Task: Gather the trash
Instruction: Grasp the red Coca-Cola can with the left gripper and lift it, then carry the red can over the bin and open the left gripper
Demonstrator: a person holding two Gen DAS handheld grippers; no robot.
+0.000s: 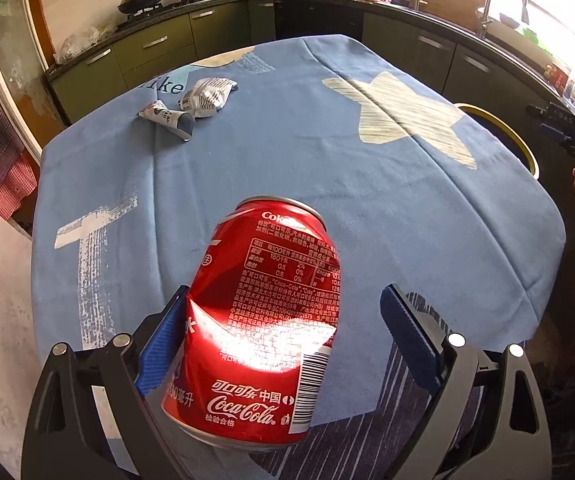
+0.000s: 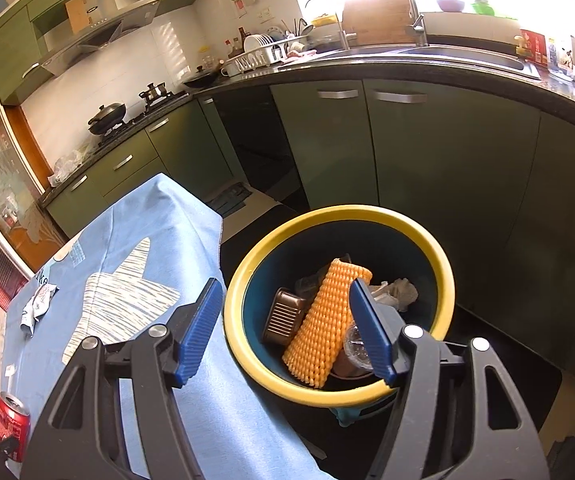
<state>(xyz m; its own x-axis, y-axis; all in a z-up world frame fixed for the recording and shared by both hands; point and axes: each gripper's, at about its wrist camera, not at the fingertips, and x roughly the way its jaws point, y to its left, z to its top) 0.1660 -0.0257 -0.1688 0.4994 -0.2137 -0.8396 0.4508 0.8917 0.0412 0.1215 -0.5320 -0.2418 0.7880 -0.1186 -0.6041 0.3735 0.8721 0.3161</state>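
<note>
Home kitchen; green cabinets [image 2: 327, 140] with metal handles run under a dark L-shaped counter [image 2: 467, 76]; gas stove with a lidded wok [image 2: 106, 118] and a small pot [image 2: 154, 92]; range hood [image 2: 99, 36] on white tiled wall; steel sink [image 2: 427, 56] with tall faucet [image 1: 503, 0] beneath a bright window; dish rack [image 2: 259, 54] holding plates; utensils hang on the wall; blue patterned cloth [image 1: 287, 152] covers a table; yellow-rimmed bin [image 2: 243, 344] on the floor beside it.

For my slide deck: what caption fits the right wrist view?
Open right gripper above a yellow-rimmed bin holding an orange foam net, beside the blue-clothed table.
</note>
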